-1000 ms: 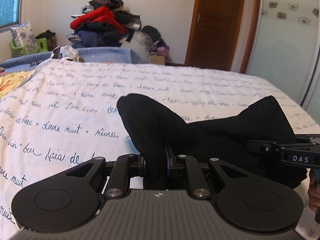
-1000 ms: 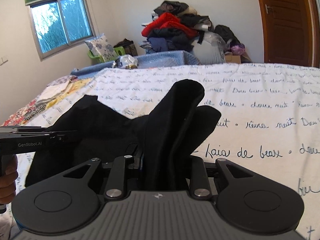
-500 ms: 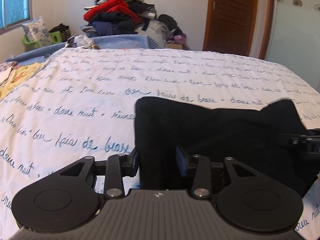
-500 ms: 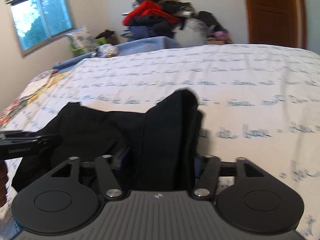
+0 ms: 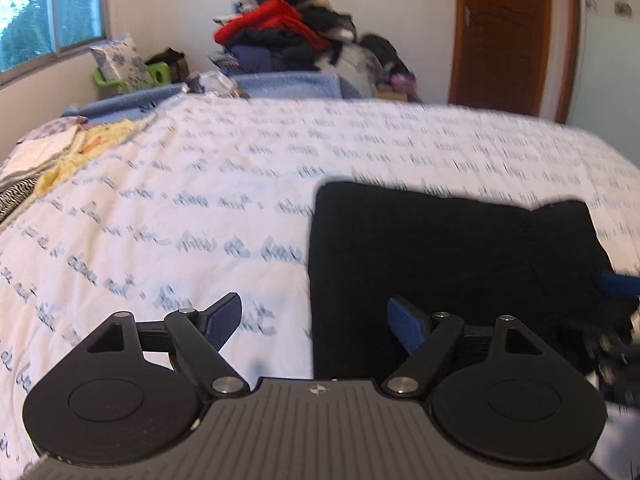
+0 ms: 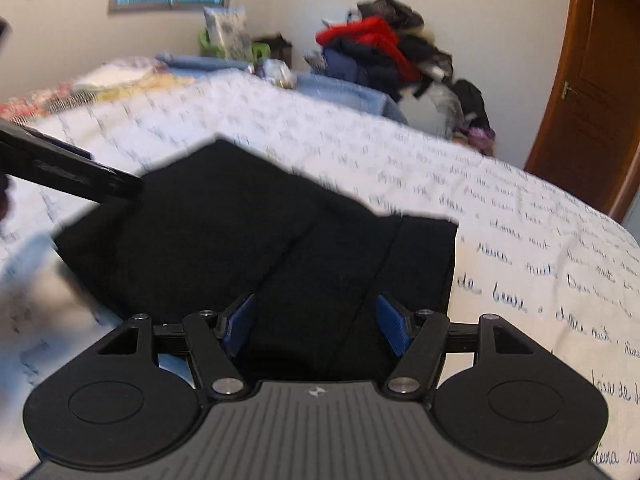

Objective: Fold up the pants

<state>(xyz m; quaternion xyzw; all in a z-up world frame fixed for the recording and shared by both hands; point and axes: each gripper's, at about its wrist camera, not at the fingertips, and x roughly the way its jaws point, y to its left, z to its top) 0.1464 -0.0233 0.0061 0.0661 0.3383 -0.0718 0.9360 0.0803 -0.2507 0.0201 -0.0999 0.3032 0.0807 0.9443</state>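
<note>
- The left gripper (image 5: 314, 322), a black two-finger tool with blue ribbed pads (image 5: 222, 320), has its jaws opening, neither pad pressing on cloth.
- The folded black fabric pants (image 5: 452, 256) lie flat on the white bedspread printed with blue handwriting (image 5: 160, 216); their left edge runs between the pads.
- Another blue pad (image 5: 618, 283) shows at the right edge, blurred.
- A heap of red and dark clothes (image 5: 288, 40) stands beyond the bed, beside a brown wooden door (image 5: 504, 32).

one black pants (image 5: 452, 264), two tongs (image 5: 314, 322)
</note>
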